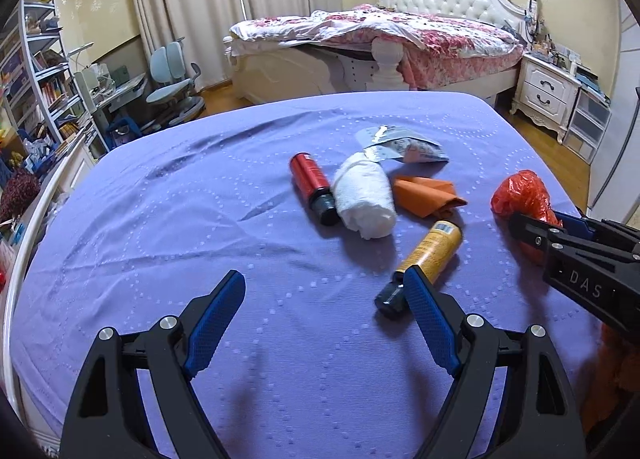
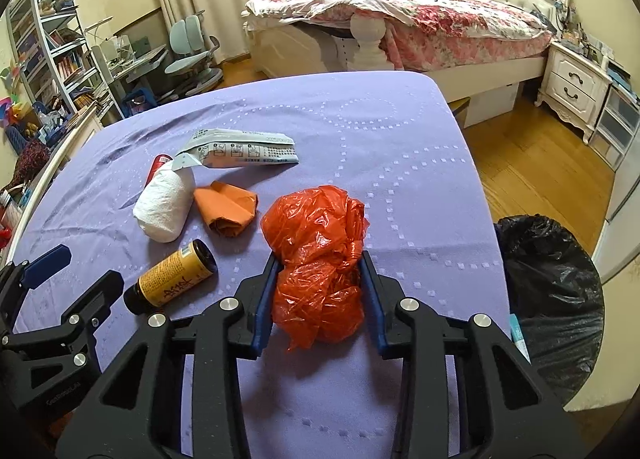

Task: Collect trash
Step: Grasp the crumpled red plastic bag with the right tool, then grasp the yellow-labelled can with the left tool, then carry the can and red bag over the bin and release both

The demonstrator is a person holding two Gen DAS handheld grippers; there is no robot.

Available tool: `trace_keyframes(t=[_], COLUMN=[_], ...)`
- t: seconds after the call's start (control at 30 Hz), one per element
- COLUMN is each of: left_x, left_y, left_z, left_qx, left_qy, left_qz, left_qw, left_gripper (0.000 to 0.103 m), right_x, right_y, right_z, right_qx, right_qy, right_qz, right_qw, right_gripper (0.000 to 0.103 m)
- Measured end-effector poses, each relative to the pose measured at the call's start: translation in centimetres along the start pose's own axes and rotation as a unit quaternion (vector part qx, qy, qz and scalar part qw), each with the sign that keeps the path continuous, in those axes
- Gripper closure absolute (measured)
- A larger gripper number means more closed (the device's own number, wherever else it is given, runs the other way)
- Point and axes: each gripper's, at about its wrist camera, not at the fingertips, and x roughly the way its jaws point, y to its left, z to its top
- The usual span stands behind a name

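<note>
R gripper [image 2: 320,263] closed on crumpled red plastic bag [image 2: 318,259]; both blue pads press its sides, bag bulges fwd past the tips. Bag sits on purple tablecloth [image 2: 360,131] near the table's R edge. No clear long axis, it's a wad.

Key relation: black-lined trash bin [image 2: 552,291] lies directly R of the held bag, just off the table edge and lower. Judgement: next move = lift, swing R, release over bin. R hand clearly nearer to it; tool pitched downward at the table.

L gripper [image 1: 324,279] wide open, holds nothing, hovers above cloth, pitched down too. Yellow bottle [image 1: 428,255] lies on its side just ahead-R, black cap end toward the R finger [image 1: 430,319], long axis running away up-R. Likely L's next pick.
</note>
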Motion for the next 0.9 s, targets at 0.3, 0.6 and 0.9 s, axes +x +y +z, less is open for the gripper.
trace_keyframes(t=[0.3, 0.6, 0.9], left_x=[1.8, 2.8, 2.0], left_y=[-2.6, -2.4, -2.7], left_z=[0.7, 0.6, -0.1], left_qx=[0.016, 0.005, 0.005], left_qy=[0.015, 0.039, 0.032], left_qz=[-0.032, -0.07, -0.079], left_qw=[0.9993, 0.9967, 0.9963], left_gripper=[0.022, 0.062, 0.076], right_x=[-0.5, -0.5, -0.7], right_y=[-1.0, -1.2, -1.2], right_z=[-0.4, -0.5, -0.6], right_qx=[0.007, 0.008, 0.004], right_qy=[0.001, 0.001, 0.001], right_qz=[-0.002, -0.001, -0.001], right_qw=[1.0, 1.0, 1.0], right_gripper=[0.067, 0.066, 0.067])
